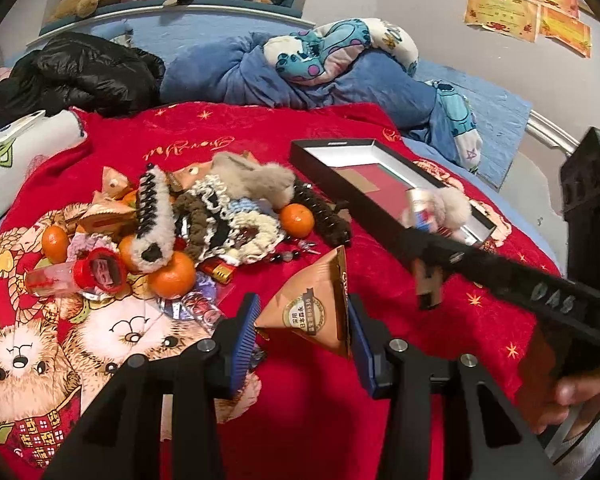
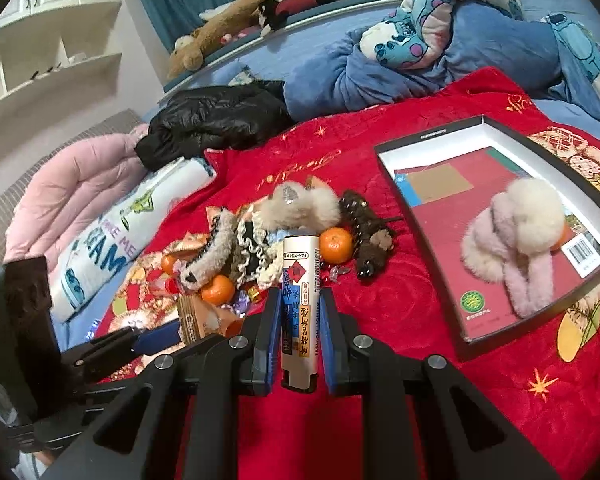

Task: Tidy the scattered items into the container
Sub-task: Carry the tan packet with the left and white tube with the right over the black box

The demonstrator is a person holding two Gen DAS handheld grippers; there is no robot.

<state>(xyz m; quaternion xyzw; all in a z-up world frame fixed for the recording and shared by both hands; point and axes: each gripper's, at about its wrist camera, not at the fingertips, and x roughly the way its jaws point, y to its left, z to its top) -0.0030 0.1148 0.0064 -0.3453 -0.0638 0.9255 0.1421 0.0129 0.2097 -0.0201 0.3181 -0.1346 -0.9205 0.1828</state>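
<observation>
My left gripper (image 1: 303,322) is shut on an orange triangular snack packet (image 1: 313,308), held above the red blanket. My right gripper (image 2: 300,318) is shut on a white lighter (image 2: 298,300) with blue and red print; in the left wrist view the right gripper (image 1: 429,280) reaches across toward the box. The black-rimmed shallow box (image 2: 419,138) lies at the right and holds a pink and cream fluffy hair piece (image 2: 515,236). A pile of hair clips, scrunchies and tangerines (image 1: 204,216) lies on the blanket to the left.
A tangerine (image 2: 337,245) and a brown clip (image 2: 365,232) lie between the pile and the box. A red-capped clear tube (image 1: 76,276) lies left of the pile. A black jacket (image 1: 80,72), blue bedding (image 1: 300,76) and a white pillow (image 2: 112,240) lie behind.
</observation>
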